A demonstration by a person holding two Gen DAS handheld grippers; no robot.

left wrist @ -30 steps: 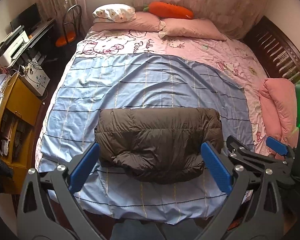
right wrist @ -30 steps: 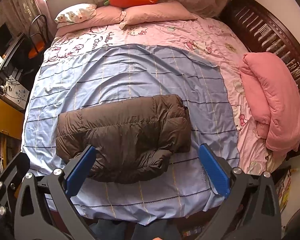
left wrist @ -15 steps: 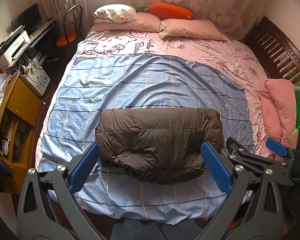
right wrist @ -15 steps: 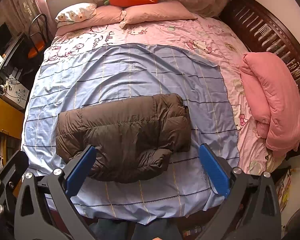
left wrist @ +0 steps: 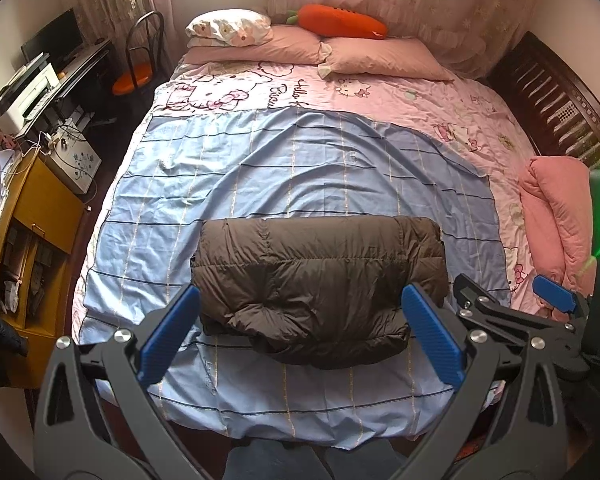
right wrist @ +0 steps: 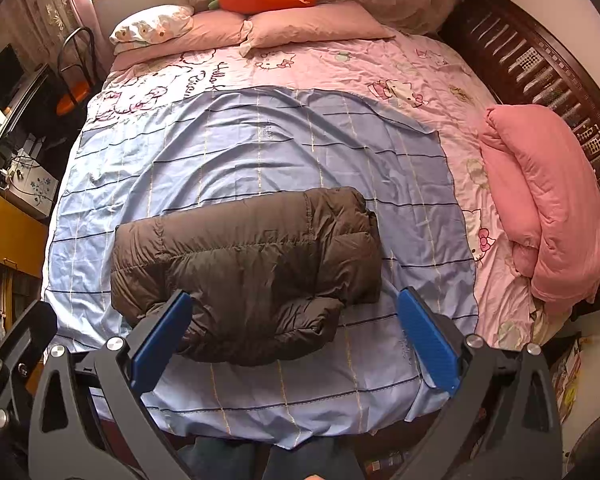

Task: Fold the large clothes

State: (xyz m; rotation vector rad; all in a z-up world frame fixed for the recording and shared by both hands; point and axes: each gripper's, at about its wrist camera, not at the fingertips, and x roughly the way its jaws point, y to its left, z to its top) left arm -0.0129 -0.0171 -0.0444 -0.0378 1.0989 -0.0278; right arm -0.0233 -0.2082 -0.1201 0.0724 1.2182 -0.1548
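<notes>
1. My left tool point(left wrist: 300, 332) is released, its blue pads spread wide and gripping nothing, held above the near edge of the bed point(left wrist: 420, 92).
2. My right tool point(right wrist: 296, 332) is released too, both pads apart and empty; its tip also shows at the right edge of the left view.
3. The brown puffer jacket point(left wrist: 320, 284) lies folded into a compact bundle on the blue checked sheet point(left wrist: 260, 168), near the foot of the bed, touched by neither tool.
4. A rolled pink quilt point(right wrist: 540, 208) sits at the bed's right side, well apart from the jacket.
5. Pillows point(left wrist: 372, 56) and an orange carrot cushion point(left wrist: 340, 22) rest at the head.
</notes>
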